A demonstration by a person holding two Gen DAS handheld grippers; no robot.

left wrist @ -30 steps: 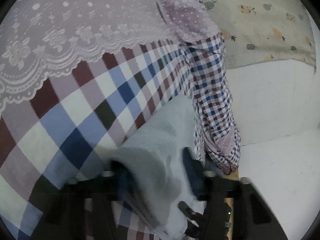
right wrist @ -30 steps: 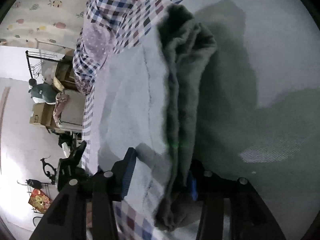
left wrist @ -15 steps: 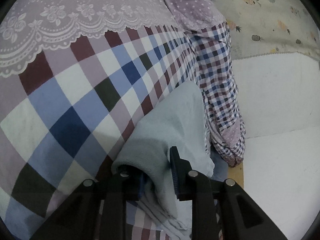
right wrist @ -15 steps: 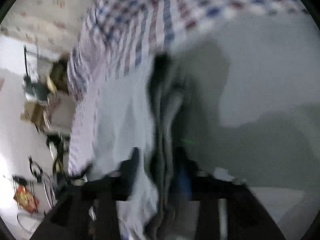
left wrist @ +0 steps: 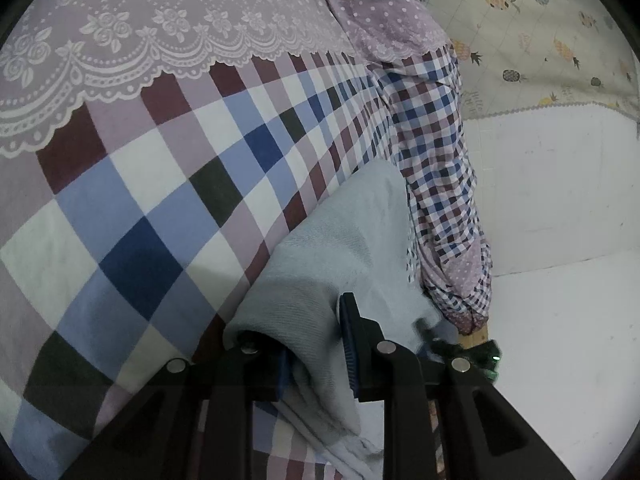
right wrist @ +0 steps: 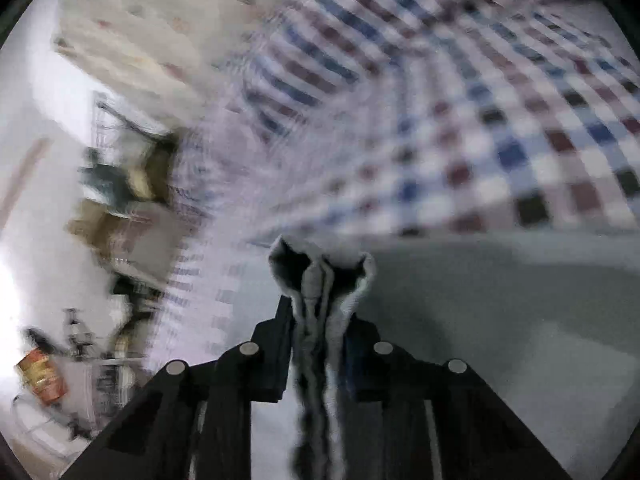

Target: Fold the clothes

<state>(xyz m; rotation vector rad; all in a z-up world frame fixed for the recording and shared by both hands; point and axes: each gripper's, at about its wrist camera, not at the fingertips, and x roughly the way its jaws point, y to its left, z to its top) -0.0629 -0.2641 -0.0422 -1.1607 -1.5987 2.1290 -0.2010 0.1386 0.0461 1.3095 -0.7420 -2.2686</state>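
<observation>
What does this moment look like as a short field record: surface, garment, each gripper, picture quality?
surface: checked bedspread with a lace-edged purple cover lying over its far part
garment: pale grey-blue garment, lying on the bedspread near the bed's edge
left gripper: jaws clamped on a fold of the garment
right gripper: jaws closing, a bunched grey edge of cloth between them
picture quality: left wrist view sharp; right wrist view smeared by motion
</observation>
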